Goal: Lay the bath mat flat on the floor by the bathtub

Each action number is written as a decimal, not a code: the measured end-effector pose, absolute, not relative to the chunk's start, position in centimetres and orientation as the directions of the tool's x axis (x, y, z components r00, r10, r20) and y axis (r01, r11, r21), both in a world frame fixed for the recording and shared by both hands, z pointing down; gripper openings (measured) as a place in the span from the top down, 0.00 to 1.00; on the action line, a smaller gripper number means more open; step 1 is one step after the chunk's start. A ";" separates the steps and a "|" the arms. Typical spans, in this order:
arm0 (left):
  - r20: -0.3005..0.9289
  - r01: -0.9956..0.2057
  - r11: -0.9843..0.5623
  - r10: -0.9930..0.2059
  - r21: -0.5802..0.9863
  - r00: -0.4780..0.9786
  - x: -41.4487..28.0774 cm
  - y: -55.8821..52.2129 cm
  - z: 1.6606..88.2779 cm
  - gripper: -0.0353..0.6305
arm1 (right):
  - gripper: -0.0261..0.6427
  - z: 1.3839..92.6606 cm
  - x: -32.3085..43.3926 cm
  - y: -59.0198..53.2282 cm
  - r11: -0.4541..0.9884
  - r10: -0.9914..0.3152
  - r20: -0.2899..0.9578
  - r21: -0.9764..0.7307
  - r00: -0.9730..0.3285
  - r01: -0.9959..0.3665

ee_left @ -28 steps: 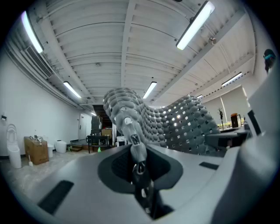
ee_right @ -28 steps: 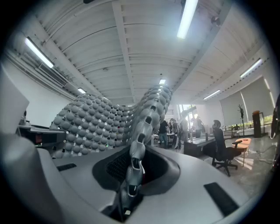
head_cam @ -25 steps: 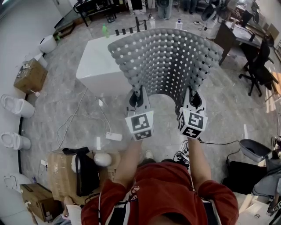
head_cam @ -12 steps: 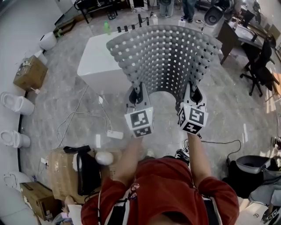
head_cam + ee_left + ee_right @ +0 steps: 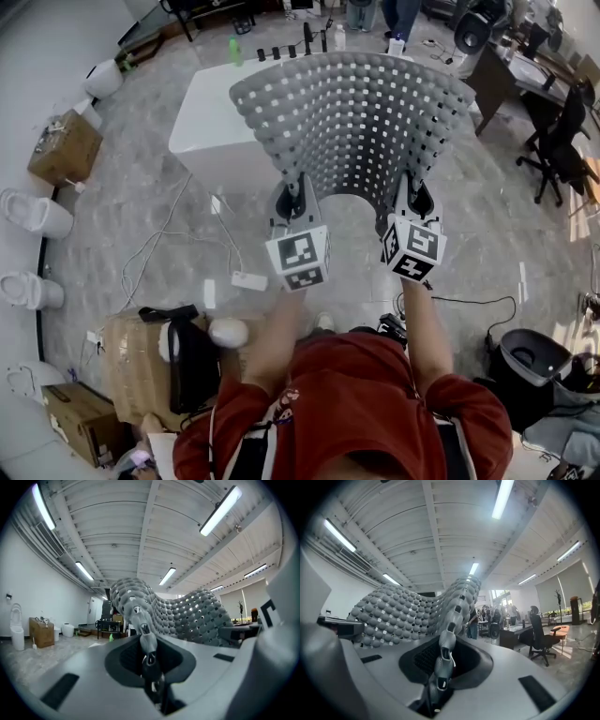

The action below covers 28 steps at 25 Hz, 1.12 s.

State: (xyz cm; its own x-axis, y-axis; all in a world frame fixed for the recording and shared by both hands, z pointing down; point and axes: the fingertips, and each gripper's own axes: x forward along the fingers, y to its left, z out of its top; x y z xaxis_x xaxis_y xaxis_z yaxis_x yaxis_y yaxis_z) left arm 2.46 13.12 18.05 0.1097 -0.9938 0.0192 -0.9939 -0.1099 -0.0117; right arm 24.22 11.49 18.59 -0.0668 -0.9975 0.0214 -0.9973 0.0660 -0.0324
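Note:
A grey pebbled bath mat (image 5: 356, 122) full of square holes hangs in the air, bowed like an arch between both grippers. My left gripper (image 5: 293, 187) is shut on its near left corner; in the left gripper view the mat's edge (image 5: 140, 620) runs into the closed jaws. My right gripper (image 5: 413, 192) is shut on the near right corner, with the mat edge (image 5: 446, 641) pinched between its jaws in the right gripper view. The white bathtub (image 5: 211, 127) stands behind and partly under the mat, its right part hidden by it.
Bottles (image 5: 234, 52) line the tub's far rim. White cables (image 5: 169, 244) and a power strip (image 5: 249, 280) lie on the marble floor left of me. Cardboard boxes (image 5: 136, 361) and toilets (image 5: 33, 214) are at left, an office chair (image 5: 558, 141) and a bin (image 5: 525, 356) at right.
Both grippers have carried the mat a little forward toward the tub. The grips on both corners are unchanged.

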 end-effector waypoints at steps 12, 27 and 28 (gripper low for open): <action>0.031 -0.993 -0.115 -0.993 0.005 0.116 -1.4 12.7 18.9 0.87 | 0.85 19.5 20.5 11.0 0.069 -0.997 0.035 -0.016 -0.069 -0.998; 0.057 -0.997 -0.074 -0.996 -0.016 0.073 3.0 8.5 19.5 0.87 | 0.85 20.8 24.8 6.1 0.109 -0.992 0.062 -0.049 -0.112 -0.993; 0.060 -0.997 -0.071 -0.996 -0.019 0.070 3.5 8.2 19.6 0.87 | 0.85 21.0 25.3 5.8 0.111 -0.991 0.065 -0.053 -0.114 -0.992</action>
State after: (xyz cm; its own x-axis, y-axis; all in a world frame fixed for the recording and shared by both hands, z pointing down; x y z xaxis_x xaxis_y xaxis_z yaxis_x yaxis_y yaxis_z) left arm 3.46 8.23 19.55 0.0700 -0.9957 0.0605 -0.9973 -0.0713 -0.0189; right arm 25.28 5.81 20.99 -0.1139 -0.9914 0.0651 -0.9925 0.1105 -0.0529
